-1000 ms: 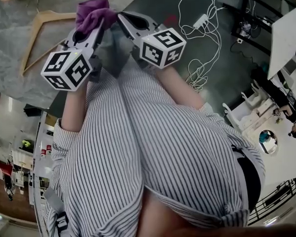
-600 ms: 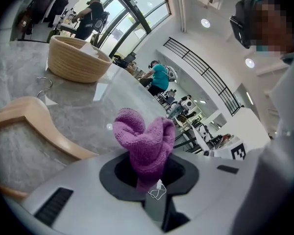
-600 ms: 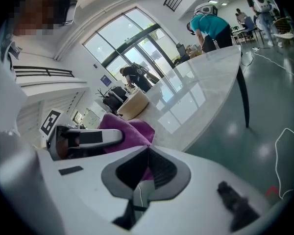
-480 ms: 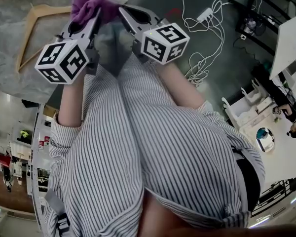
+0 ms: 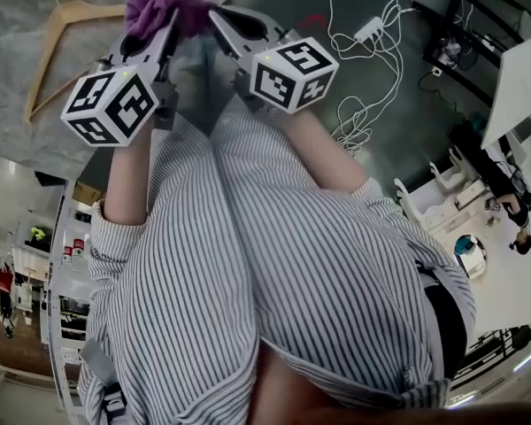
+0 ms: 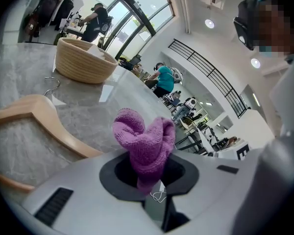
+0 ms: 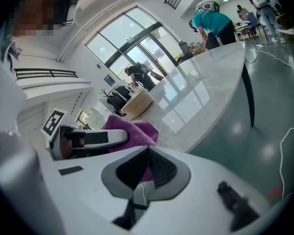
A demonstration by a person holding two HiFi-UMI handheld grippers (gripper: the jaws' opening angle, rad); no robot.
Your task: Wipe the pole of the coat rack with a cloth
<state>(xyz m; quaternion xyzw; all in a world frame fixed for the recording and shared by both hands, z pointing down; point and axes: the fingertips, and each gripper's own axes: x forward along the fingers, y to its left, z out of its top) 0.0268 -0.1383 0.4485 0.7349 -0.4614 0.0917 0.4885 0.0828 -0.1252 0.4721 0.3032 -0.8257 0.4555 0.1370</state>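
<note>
— What's nearest?
— A striped shirt (image 5: pixel 292 264) fills the head view and hides the floor below. Beyond it, the left gripper (image 5: pixel 164 27) pinches the purple cloth (image 6: pixel 144 141). The right gripper (image 5: pixel 214 18) is just beside it, jaws together on nothing.
— Room to move?
— The cloth is near the marble table's (image 5: pixel 18 104) edge. A wooden hanger (image 5: pixel 57 42) lies to the left, partly behind the left gripper. To the right is floor with white cables (image 5: pixel 363 51). A basket (image 6: pixel 83 60) stands farther back.

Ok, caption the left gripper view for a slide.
The left tongs pinch a purple cloth over a marble table bearing a wooden hanger and a woven basket.
</note>
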